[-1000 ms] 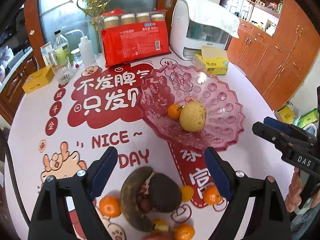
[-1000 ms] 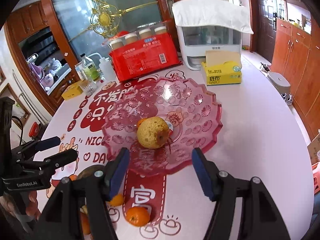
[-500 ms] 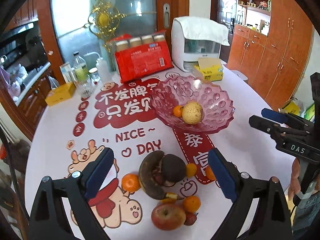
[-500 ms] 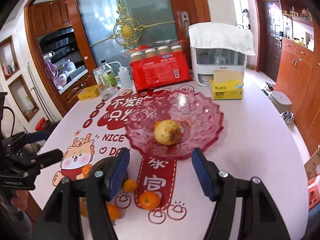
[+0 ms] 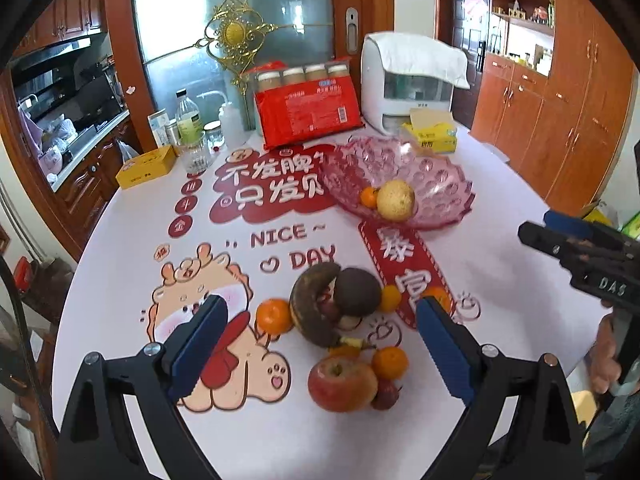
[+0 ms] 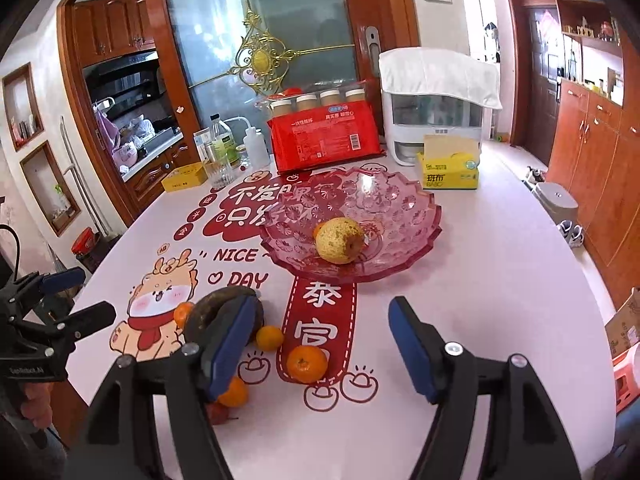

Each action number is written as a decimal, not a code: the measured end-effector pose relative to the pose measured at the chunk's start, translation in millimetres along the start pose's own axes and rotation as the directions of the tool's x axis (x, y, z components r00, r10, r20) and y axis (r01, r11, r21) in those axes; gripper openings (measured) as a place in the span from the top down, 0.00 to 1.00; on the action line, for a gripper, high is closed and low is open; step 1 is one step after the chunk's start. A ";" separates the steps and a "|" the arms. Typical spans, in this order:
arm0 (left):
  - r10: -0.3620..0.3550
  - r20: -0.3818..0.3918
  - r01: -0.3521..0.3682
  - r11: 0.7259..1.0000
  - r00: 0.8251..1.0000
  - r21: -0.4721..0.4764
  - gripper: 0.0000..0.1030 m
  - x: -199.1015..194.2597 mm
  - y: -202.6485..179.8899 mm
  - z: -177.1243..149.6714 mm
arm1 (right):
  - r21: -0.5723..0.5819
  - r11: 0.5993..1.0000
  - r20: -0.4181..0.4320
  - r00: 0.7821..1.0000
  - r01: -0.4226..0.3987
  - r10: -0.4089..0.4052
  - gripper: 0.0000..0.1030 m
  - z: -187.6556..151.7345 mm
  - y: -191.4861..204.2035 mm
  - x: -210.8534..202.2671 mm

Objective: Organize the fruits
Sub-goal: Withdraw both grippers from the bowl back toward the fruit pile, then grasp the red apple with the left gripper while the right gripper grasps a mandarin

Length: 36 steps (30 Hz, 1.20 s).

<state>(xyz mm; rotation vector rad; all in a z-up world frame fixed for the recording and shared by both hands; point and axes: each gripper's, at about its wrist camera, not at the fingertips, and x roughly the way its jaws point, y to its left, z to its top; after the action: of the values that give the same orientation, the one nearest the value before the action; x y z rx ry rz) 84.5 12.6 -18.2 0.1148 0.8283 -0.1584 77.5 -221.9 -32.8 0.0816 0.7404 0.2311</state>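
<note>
A pink glass bowl (image 5: pixel 440 184) (image 6: pixel 400 216) holds a yellow pear (image 5: pixel 395 200) (image 6: pixel 340 240) and a small mandarin (image 5: pixel 369 197). Nearer on the table lie a blackened curved fruit (image 5: pixel 308 312), a dark round fruit (image 5: pixel 356 292), a red apple (image 5: pixel 342 386) and several mandarins (image 5: pixel 274 315) (image 6: pixel 307 363). My left gripper (image 5: pixel 320 308) hangs above this pile, wide open with nothing between its fingers. My right gripper (image 6: pixel 322 308) hovers short of the bowl, its jaws opening and empty. Each gripper shows at the edge of the other's view.
At the back stand a red package (image 5: pixel 308 114), a white appliance under a cloth (image 5: pixel 416 80), a yellow tissue box (image 5: pixel 434 136), bottles and a glass (image 5: pixel 192 128) and a yellow box (image 5: pixel 146 166). The table's rounded edge (image 6: pixel 600 320) drops off at the right.
Both grippers have drawn back and slightly up from the bowl, so the loose fruit and more of the table show. The right jaws stand wider than before.
</note>
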 end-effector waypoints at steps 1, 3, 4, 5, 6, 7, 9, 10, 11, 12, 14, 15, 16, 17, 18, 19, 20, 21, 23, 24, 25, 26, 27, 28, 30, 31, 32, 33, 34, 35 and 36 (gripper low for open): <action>-0.001 -0.009 0.001 1.000 1.000 0.000 0.08 1.9 -0.9 -4.5 | -0.007 1.000 0.002 1.000 0.007 -0.007 0.30 -4.4 1.7 -0.4; -0.003 -0.030 0.003 1.000 1.000 -0.009 0.08 8.7 -2.1 -14.8 | -0.018 1.000 0.002 1.000 0.017 -0.017 0.30 -11.6 3.4 0.7; 0.001 -0.037 -0.001 1.000 0.999 -0.013 0.08 12.3 -2.1 -19.1 | -0.028 1.000 0.000 1.000 0.004 -0.004 0.30 -15.3 4.9 2.0; 0.006 -0.044 -0.006 1.000 0.999 -0.014 0.08 16.5 -2.8 -26.3 | -0.036 0.999 -0.007 1.000 -0.002 0.002 0.30 -18.9 6.4 4.2; 0.011 -0.045 -0.012 1.000 0.999 -0.020 0.08 19.6 -2.6 -31.4 | -0.044 0.999 -0.017 1.000 0.005 -0.006 0.30 -23.3 8.6 7.9; 0.017 -0.047 -0.018 1.000 0.999 -0.024 0.08 21.4 -2.0 -35.5 | -0.048 0.999 -0.024 1.000 0.011 -0.012 0.30 -26.3 10.1 10.2; 0.019 -0.060 -0.021 0.999 0.998 -0.039 0.08 28.4 -1.5 -46.5 | -0.056 0.998 -0.041 0.999 0.020 -0.022 0.30 -34.0 13.2 17.0; 0.017 -0.066 -0.020 0.999 0.998 -0.043 0.08 30.8 -1.4 -50.3 | -0.061 0.998 -0.048 0.998 0.024 -0.027 0.30 -39.0 15.2 20.6; 0.013 -0.075 -0.017 0.999 0.997 -0.051 0.08 34.9 -1.3 -55.9 | -0.066 0.997 -0.051 0.998 0.027 -0.031 0.30 -42.9 17.3 23.0; 0.011 -0.081 -0.016 0.998 0.997 -0.056 0.08 38.0 -1.3 -59.4 | -0.071 0.997 -0.054 0.998 0.028 -0.032 0.30 -46.5 18.8 25.9; 0.011 -0.095 -0.017 0.997 0.995 -0.072 0.08 45.4 -0.4 -67.4 | -0.078 0.997 -0.066 0.997 0.030 -0.035 0.30 -55.2 22.2 33.6; 0.013 -0.100 -0.021 0.997 0.995 -0.079 0.08 49.7 -0.1 -71.2 | -0.078 0.997 -0.072 0.997 0.028 -0.034 0.30 -59.7 23.7 37.4; 0.015 -0.110 -0.025 0.996 0.994 -0.087 0.08 54.5 0.4 -75.2 | -0.078 0.997 -0.076 0.997 0.022 -0.028 0.30 -63.2 24.2 40.2; 0.015 -0.117 -0.026 0.995 0.993 -0.094 0.08 57.7 0.9 -77.4 | -0.077 0.997 -0.078 0.997 0.020 -0.026 0.30 -65.9 24.9 42.7; 0.010 -0.126 -0.023 0.994 0.992 -0.105 0.08 61.6 2.3 -80.0 | -0.076 0.997 -0.079 0.996 0.023 -0.029 0.30 -68.9 25.5 44.7; -0.002 -0.135 -0.014 0.993 0.991 -0.120 0.08 65.6 3.6 -82.2 | -0.076 0.997 -0.074 0.996 0.034 -0.040 0.30 -72.2 26.3 47.0; -0.011 -0.140 -0.007 0.991 0.990 -0.131 0.08 68.3 4.7 -83.6 | -0.075 0.996 -0.070 0.996 0.042 -0.047 0.30 -74.0 26.5 48.1; -0.020 -0.145 -0.001 0.990 0.989 -0.144 0.08 71.7 5.7 -85.0 | -0.072 0.996 -0.068 0.996 0.052 -0.057 0.30 -76.8 26.2 49.5; -0.030 -0.154 0.004 0.987 0.988 -0.164 0.08 78.1 6.6 -87.6 | -0.066 0.996 -0.071 0.996 0.051 -0.056 0.30 -80.2 24.7 51.4; -0.035 -0.158 0.007 0.985 0.987 -0.171 0.08 80.6 6.9 -88.7 | -0.064 0.997 -0.075 0.996 0.046 -0.051 0.30 -82.1 24.2 52.5; -0.039 -0.163 0.010 0.984 0.986 -0.178 0.08 83.2 6.7 -89.6 | -0.059 0.997 -0.083 0.995 0.042 -0.047 0.30 -85.0 23.6 54.4; -0.043 -0.170 0.011 0.983 0.985 -0.185 0.08 86.3 6.1 -90.7 | -0.056 0.998 -0.091 0.995 0.040 -0.045 0.30 -86.8 23.0 56.8; -0.046 -0.177 0.012 0.982 0.983 -0.188 0.08 89.6 5.1 -91.2 | -0.055 0.998 -0.100 0.994 0.039 -0.044 0.30 -88.6 22.7 59.5; -0.047 -0.184 0.011 0.982 0.982 -0.189 0.08 92.8 3.8 -92.0 | -0.053 0.998 -0.108 0.993 0.039 -0.045 0.30 -90.3 22.1 62.0; -0.044 -0.193 0.007 0.982 0.980 -0.188 0.08 97.2 1.5 -92.4 | -0.050 0.998 -0.122 0.992 0.039 -0.045 0.30 -93.1 21.2 66.8; -0.042 -0.197 0.005 0.982 0.980 -0.187 0.08 99.8 0.2 -92.7 | -0.047 0.998 -0.131 0.990 0.036 -0.042 0.30 -94.2 20.8 70.2; -0.042 -0.199 0.004 0.982 0.979 -0.187 0.08 101.7 0.0 -92.7 | -0.046 0.998 -0.134 0.990 0.034 -0.040 0.30 -94.7 20.7 71.8; -0.043 -0.203 0.005 0.982 0.978 -0.188 0.08 103.5 0.4 -92.6 | -0.046 0.998 -0.137 0.990 0.033 -0.039 0.30 -95.4 20.6 73.6; -0.045 -0.205 0.006 0.982 0.978 -0.189 0.08 104.9 0.3 -92.8 | -0.047 0.998 -0.139 0.989 0.033 -0.039 0.30 -95.5 20.9 75.7; -0.047 -0.209 0.007 0.982 0.977 -0.191 0.08 106.5 0.0 -93.0 | -0.046 0.998 -0.139 0.989 0.033 -0.039 0.30 -95.6 20.8 77.1; -0.048 -0.212 0.007 0.982 0.976 -0.191 0.08 108.2 -0.1 -93.3 | -0.046 0.998 -0.140 0.989 0.033 -0.039 0.30 -95.2 20.8 78.0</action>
<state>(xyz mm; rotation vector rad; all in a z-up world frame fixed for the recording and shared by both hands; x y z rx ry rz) 89.0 17.4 -160.9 -0.0601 1.0583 -0.0934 65.0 -183.9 -151.0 0.0107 0.8760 0.2203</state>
